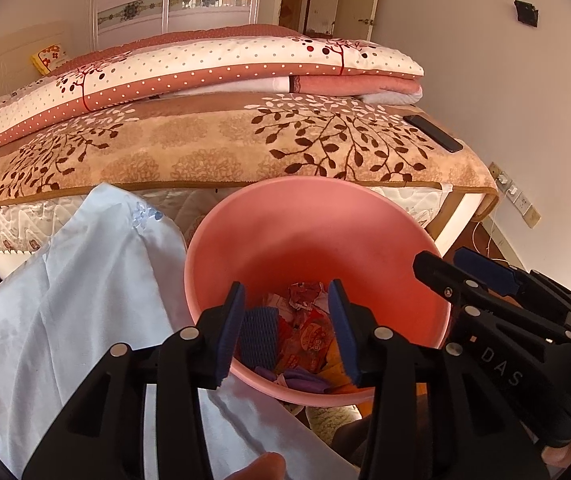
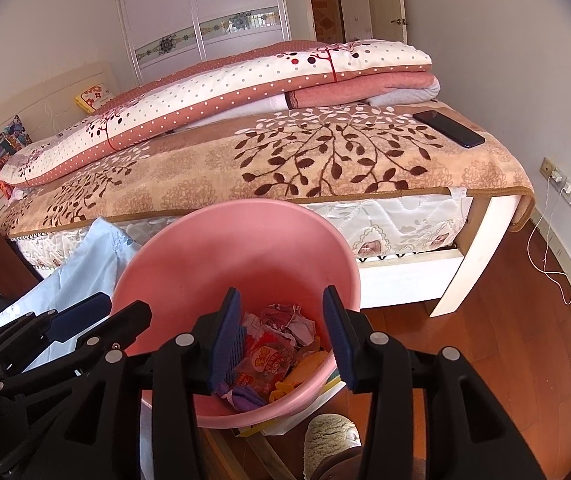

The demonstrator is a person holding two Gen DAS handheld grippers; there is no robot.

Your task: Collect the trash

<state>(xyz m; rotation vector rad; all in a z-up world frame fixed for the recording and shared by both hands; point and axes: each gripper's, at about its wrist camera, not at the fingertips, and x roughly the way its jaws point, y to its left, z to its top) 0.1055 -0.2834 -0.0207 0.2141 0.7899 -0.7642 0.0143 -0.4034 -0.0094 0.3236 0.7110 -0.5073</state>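
A pink plastic bin stands on the floor beside the bed; it also shows in the right wrist view. Inside lie crumpled paper, a red snack wrapper, a blue mesh pad, purple and yellow scraps. My left gripper is open and empty, held over the bin's near rim. My right gripper is open and empty over the bin too, just right of the left one. The wrapper and crumpled paper also show in the right wrist view.
A bed with a brown leaf-patterned blanket and folded quilts is behind the bin. A black phone lies on the blanket's right corner. A light blue cloth hangs left of the bin. Wood floor, a charger cable and a slipper are on the right.
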